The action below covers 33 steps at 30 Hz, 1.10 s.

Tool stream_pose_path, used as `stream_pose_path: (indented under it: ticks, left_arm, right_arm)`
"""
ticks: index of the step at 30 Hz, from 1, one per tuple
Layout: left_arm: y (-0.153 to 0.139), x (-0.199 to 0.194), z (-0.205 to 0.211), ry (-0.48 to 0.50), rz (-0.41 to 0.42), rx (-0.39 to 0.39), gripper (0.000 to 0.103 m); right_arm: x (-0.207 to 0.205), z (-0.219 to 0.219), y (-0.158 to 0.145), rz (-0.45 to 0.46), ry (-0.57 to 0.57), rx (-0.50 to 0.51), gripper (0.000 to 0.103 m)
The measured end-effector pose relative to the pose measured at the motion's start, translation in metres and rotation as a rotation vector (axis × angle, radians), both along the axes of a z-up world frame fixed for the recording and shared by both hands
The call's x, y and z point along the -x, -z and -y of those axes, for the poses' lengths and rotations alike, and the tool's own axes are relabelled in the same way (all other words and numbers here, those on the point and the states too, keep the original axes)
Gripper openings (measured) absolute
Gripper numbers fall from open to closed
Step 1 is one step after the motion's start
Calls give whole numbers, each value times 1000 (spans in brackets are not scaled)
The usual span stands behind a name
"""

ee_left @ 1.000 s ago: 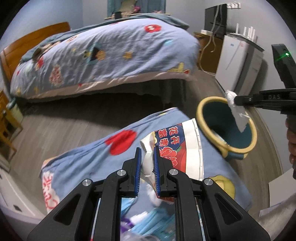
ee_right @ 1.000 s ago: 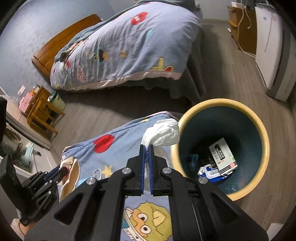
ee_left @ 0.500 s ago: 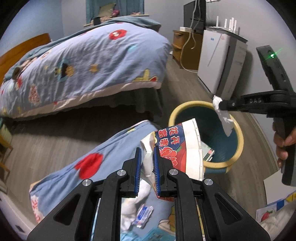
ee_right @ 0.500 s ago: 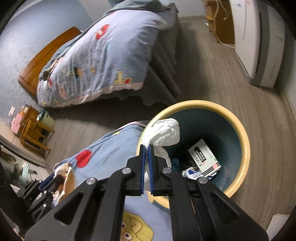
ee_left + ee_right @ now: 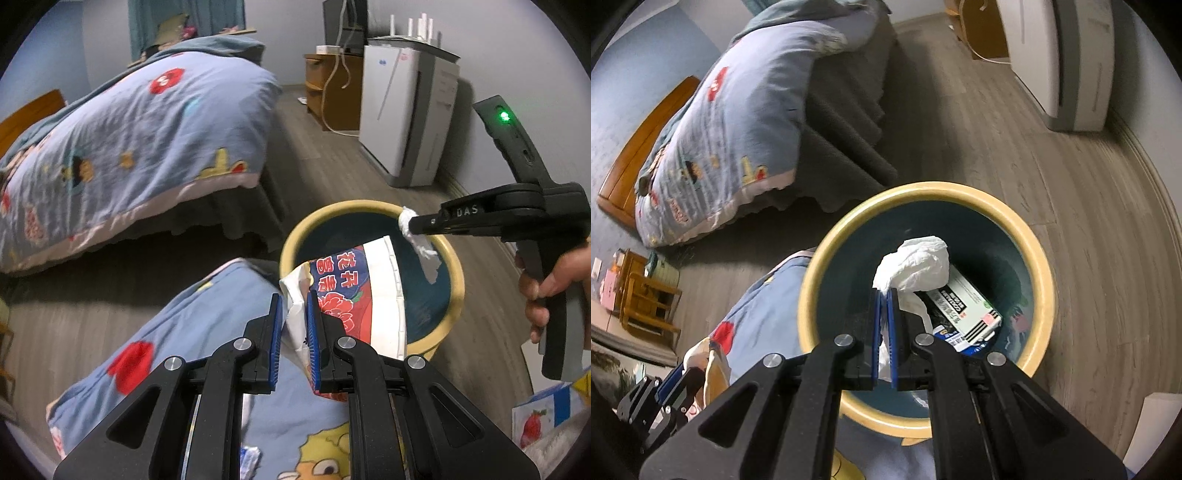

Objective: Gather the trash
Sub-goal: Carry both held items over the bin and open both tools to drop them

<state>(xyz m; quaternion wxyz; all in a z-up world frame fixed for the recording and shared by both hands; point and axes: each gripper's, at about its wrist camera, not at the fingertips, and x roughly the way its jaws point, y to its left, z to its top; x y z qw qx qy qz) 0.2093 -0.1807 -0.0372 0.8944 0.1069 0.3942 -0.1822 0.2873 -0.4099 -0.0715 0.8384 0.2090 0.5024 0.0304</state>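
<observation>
- Left gripper point(image 5: 294, 334): pads clamped on a red-and-white snack wrapper point(image 5: 354, 295); its long axis runs up and away, top edge over the bin rim
- Right gripper point(image 5: 884, 332): jaws pinched on a crumpled white tissue point(image 5: 916, 267), over the bin mouth
- Yellow-rimmed bin point(image 5: 1043, 280) contains a printed carton point(image 5: 967, 314)

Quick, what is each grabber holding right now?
Left gripper: shut on a red and white snack wrapper, near the bin.
Right gripper: shut on a crumpled white tissue, over the bin's opening.
</observation>
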Motion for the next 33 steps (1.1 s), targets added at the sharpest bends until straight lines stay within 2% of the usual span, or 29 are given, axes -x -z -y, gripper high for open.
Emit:
stream_pose_path:
  ticks: [6, 11, 15, 18, 22, 24, 26, 28, 30, 32, 33]
  left_arm:
    - [20, -10, 27, 43, -10, -61, 14]
    - [37, -23, 42, 49, -56, -53, 14]
    - [46, -31, 54, 56, -43, -100, 14]
    - [45, -40, 53, 23, -39, -79, 14]
    - [39, -43, 49, 8, 6, -67, 16]
    - [36, -43, 45, -3, 28, -57, 23]
    - [38, -45, 40, -29, 28, -45, 50]
    - [41, -45, 36, -37, 12, -27, 54]
    - [45, -44, 34, -41, 3, -34, 58]
    - [47, -42, 33, -39, 4, -34, 68]
    - [48, -41, 32, -40, 9, -35, 71]
  right_arm:
    - [2, 32, 17, -34, 95, -41, 3]
    - [3, 40, 27, -55, 123, -62, 3]
    - [0, 37, 27, -50, 109, -78, 4]
    - [0, 33, 25, -35, 94, -68, 4]
    - [-1, 31, 16, 15, 82, -51, 4]
    - [-2, 28, 13, 25, 73, -34, 5]
    - [-3, 26, 12, 29, 63, -15, 13]
    - [-4, 24, 10, 34, 61, -12, 37]
    - [-4, 23, 9, 44, 63, -10, 47]
    - [-4, 22, 7, 52, 63, -10, 61]
    - [-4, 22, 6, 58, 63, -14, 72]
